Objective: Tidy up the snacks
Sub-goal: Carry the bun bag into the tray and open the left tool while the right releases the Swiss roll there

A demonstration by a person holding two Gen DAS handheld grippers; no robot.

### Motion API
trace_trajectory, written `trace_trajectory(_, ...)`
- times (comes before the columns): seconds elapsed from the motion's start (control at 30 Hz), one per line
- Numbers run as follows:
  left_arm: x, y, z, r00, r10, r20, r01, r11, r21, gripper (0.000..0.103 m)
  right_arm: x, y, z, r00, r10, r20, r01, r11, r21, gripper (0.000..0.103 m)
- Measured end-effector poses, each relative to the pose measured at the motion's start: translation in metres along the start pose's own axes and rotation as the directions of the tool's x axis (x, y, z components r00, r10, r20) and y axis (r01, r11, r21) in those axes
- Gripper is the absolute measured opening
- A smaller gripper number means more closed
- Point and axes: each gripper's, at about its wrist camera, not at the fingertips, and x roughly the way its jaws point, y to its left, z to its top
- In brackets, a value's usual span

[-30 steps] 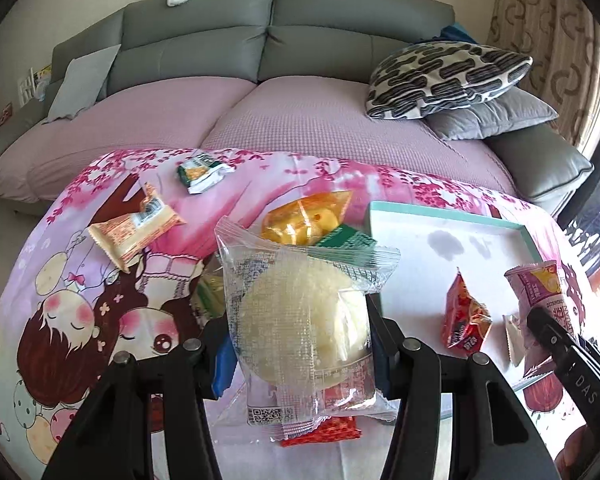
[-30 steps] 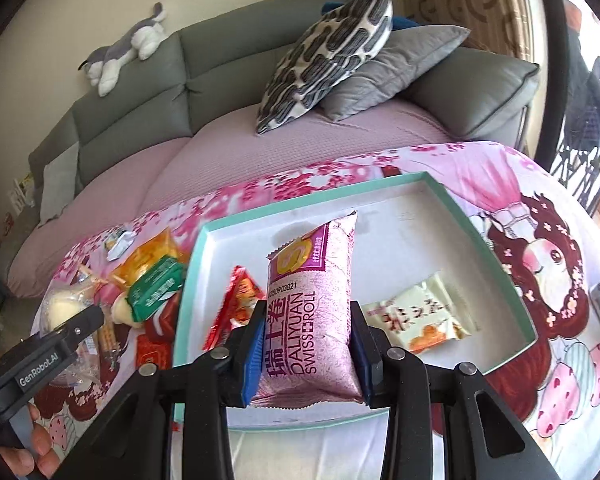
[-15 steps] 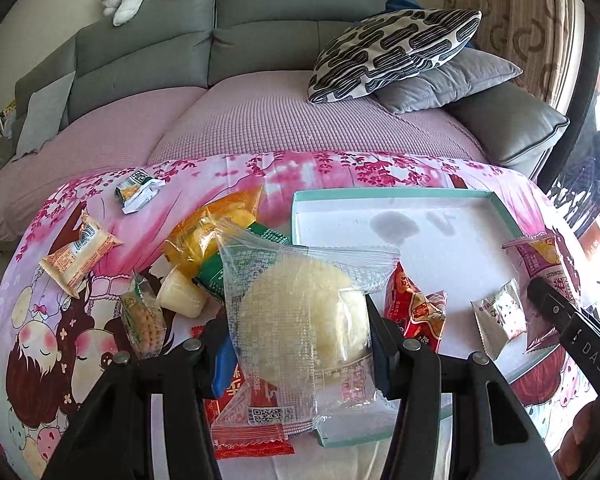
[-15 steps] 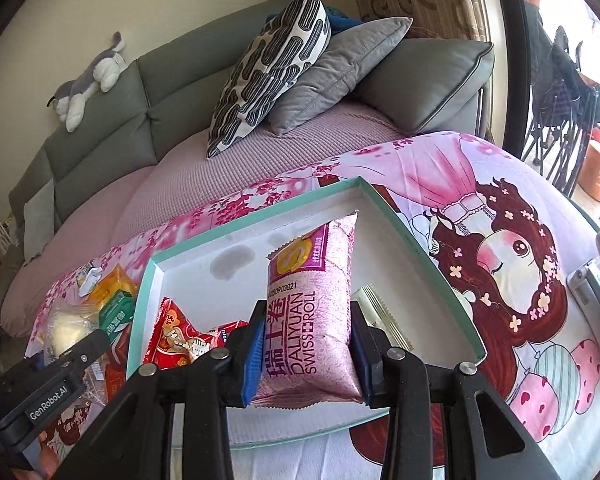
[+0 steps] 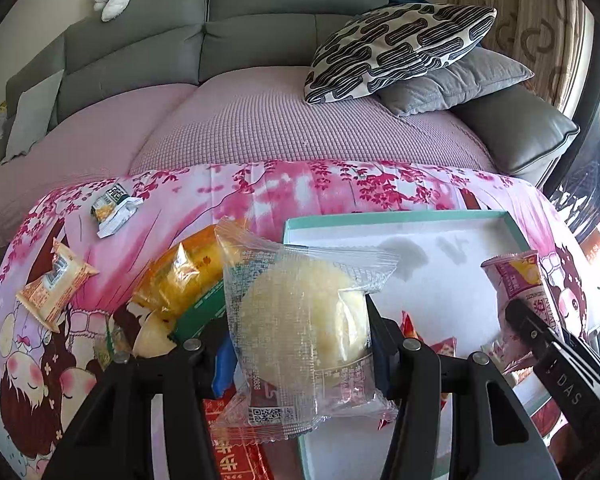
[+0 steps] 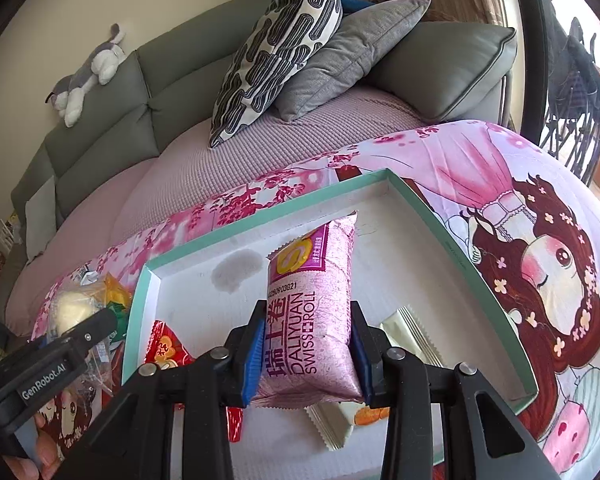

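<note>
Left gripper [image 5: 300, 344] clamped on a clear-wrapped pale round bun [image 5: 300, 316], held above the tray's left edge. Right gripper [image 6: 308, 344] clamped on a pink Swiss roll pack [image 6: 310, 320], upright over the tray [image 6: 452, 236]. Tray: white floor, teal rim; red packet [image 6: 166, 350] and cream packet [image 6: 414, 334] lie inside. Left of tray, orange packet [image 5: 180, 272] among loose snacks on pink cartoon cloth [image 5: 300, 188]. Beyond, sofa [image 5: 260, 32].

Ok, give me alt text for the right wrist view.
The right gripper grips a pink Swiss roll packet upright above a white tray with a teal rim. The tray holds a red snack packet and a cream packet, with a grey sofa behind.
</note>
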Motion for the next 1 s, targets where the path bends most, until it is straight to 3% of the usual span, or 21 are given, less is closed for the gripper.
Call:
trace_trajectory(0.53,0.071,-0.018,0.034,0.991,-0.058,-0.121,0.061,0.998,0.017,0.055,0.055,0.017,0.031,0.999,-0.019,-0.048,0.015,0.997,-0.082,0.040)
trace_trajectory(0.73,0.078,-0.021,0.038,0.988,-0.054,-0.143,0.058,0.998,0.019,0.057,0.065,0.014,0.036,0.997,-0.030,-0.077,0.024,0.997,-0.076,0.041)
trace_trajectory(0.87,0.072,-0.021,0.040,0.989,-0.053,-0.138,0.054,0.998,0.008,0.069,0.064,0.014,0.039,0.996,-0.036,-0.087,0.030,0.997,-0.074,0.061)
trace_trajectory(1.0,0.056,-0.018,0.042,0.992,-0.055,-0.113,0.055,0.998,-0.007,0.073,0.053,0.015,0.041,0.995,-0.040,-0.087,0.033,0.996,-0.077,0.064)
